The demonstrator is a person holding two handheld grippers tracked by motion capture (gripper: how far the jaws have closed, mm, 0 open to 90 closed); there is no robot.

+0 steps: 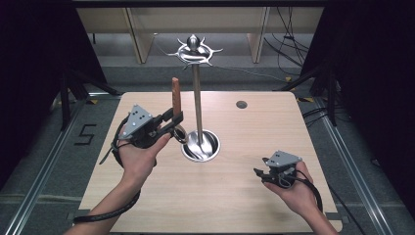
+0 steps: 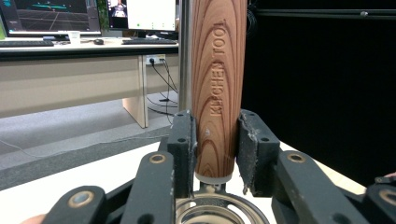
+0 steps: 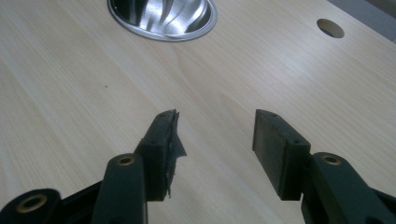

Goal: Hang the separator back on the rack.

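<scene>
Wooden and upright, the utensil handle (image 1: pixel 175 96) sits pinched in our left gripper (image 1: pixel 177 119) in the high view, just left of the steel rack pole (image 1: pixel 197 100), above the round base (image 1: pixel 201 146) on the table (image 1: pixel 230 196). Our right gripper (image 1: pixel 259 173) rests low near the table's right side, well apart. In the left gripper view, both pads press the handle (image 2: pixel 218 88) marked "KITCHEN TOOL", its metal ring (image 2: pixel 219 210) below. In the right gripper view, our jaws stand spread over bare wood (image 3: pixel 70 93), the base (image 3: pixel 163 16) beyond them.
</scene>
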